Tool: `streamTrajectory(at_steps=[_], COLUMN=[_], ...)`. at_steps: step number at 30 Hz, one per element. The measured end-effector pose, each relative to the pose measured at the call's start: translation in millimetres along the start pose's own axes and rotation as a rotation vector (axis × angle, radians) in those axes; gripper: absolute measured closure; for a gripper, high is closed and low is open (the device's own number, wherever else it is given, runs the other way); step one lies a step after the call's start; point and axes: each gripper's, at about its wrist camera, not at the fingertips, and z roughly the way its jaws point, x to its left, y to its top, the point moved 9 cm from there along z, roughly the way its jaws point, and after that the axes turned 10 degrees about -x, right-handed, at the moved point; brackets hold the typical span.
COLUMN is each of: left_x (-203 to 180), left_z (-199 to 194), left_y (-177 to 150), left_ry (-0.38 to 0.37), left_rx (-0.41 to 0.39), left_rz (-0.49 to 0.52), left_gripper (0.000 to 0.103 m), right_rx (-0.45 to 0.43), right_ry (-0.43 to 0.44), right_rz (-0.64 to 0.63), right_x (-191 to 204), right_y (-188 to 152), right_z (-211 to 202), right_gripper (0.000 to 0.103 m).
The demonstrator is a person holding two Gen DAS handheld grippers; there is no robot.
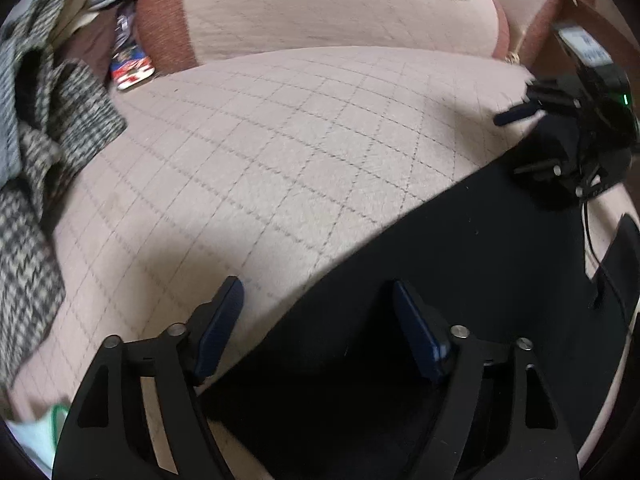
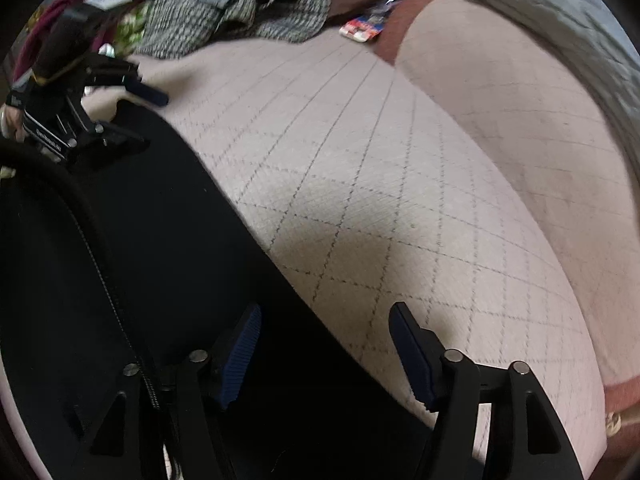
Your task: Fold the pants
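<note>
Left wrist view, near field: the left gripper (image 1: 318, 312) has its two blue-padded fingers (image 1: 218, 332) spread wide, with nothing held between them. The left finger sits above the quilted cover (image 1: 280, 152); the right finger sits above the black pants (image 1: 460, 248). Whether either pad touches the fabric cannot be told. The edge of the pants runs diagonally through the gap between the fingers.

Right wrist view, near field: the right gripper (image 2: 326, 344) is likewise spread wide and holds nothing. Its left finger is over the pants (image 2: 140, 220), its right finger over the cover (image 2: 400, 160). Contact cannot be confirmed. A zipper (image 2: 108, 292) runs down the pants beside the left finger.

Middle field: the pants lie flat on the pink cover, which carries a diamond grid of stitched lines. In the left wrist view they fill the lower right; in the right wrist view, the lower left. Each camera shows the other gripper at the far end of the pants: the right gripper (image 1: 524, 140) at the right edge, jaws parted, lower finger against the dark cloth; the left gripper (image 2: 132, 116) at the upper left, also parted, at the edge of the pants.

Far field: a heap of checked clothes (image 1: 48, 120) lies at the edge of the cover, and a small red, white and blue packet (image 1: 130, 70) sits just beside it. A reddish-brown cushion (image 1: 168, 36) rises behind, partly draped in the same pink cover. A grey quilted blanket (image 2: 540, 12) crosses the top right of the right wrist view.
</note>
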Motion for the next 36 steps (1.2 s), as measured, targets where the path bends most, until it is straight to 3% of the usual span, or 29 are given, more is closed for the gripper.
streamTrajectory(at_steps=[2, 4, 5, 6, 8, 9, 11, 15, 19, 23, 27, 30, 33, 36], left_x=[-6.5, -11.0, -10.9, -12.1, -20.1, -26.8, -33.7, -38.4, -52.9, -72.7, -91.9, -96.4, -94.2, -98.7], left_z=[3.5, 7.5, 9.0, 9.7, 8.1, 5.5, -0.4, -34.8, -103.2, -173.0, -192.4, -183.8, -165.9, -151.5], left_y=[3.2, 5.7, 7.0, 8.5, 12.9, 14.7, 18.7, 35.3, 52.5, 34.7, -9.6, -32.0, -33.9, -22.9], left_ry=[-0.002, -0.002, 0.002, 0.002, -0.029, -0.04, 0.032, 0.059, 0.065, 0.05, 0.024, 0.0, -0.054, -0.071], left_rx=[0.0, 0.004, 0.006, 0.004, -0.015, -0.025, -0.042, -0.126, -0.271, -0.373, -0.354, -0.291, -0.237, -0.208], left_rz=[0.033, 0.049, 0.051, 0.05, 0.066, 0.083, 0.134, 0.116, 0.124, 0.115, 0.102, 0.05, -0.009, 0.038], left_gripper=[0.023, 0.023, 0.023, 0.029, 0.06, 0.085, 0.095, 0.096, 0.098, 0.098, 0.098, 0.098, 0.098, 0.094], right_rx=[-0.003, 0.005, -0.001, -0.018, -0.027, -0.028, -0.03, -0.101, -0.203, -0.298, -0.328, -0.286, -0.247, -0.266], right_ry=[0.029, 0.054, 0.072, 0.085, 0.072, 0.038, -0.014, -0.091, -0.172, -0.199, -0.145, -0.084, -0.081, -0.061], right_rz=[0.032, 0.081, 0.096, 0.087, 0.053, 0.03, 0.0, 0.001, -0.008, 0.017, 0.059, 0.136, 0.228, 0.306], right_x=[-3.5, -4.7, -2.5, 3.6, 18.7, 23.0, 26.3, 24.6, 35.8, 69.9, 124.5, 159.5, 168.5, 170.2], right_y=[2.3, 1.0, 0.7, 1.6, 1.5, 1.6, 2.0, 11.9, 19.1, 7.6, -31.2, -70.8, -98.7, -102.7], right_z=[3.4, 5.9, 5.4, 3.4, 0.8, -0.2, -5.8, -46.5, -111.1, -181.0, -211.3, -199.4, -178.2, -174.1], right_gripper=[0.038, 0.045, 0.062, 0.083, 0.092, 0.097, 0.099, 0.099, 0.099, 0.099, 0.099, 0.099, 0.099, 0.099])
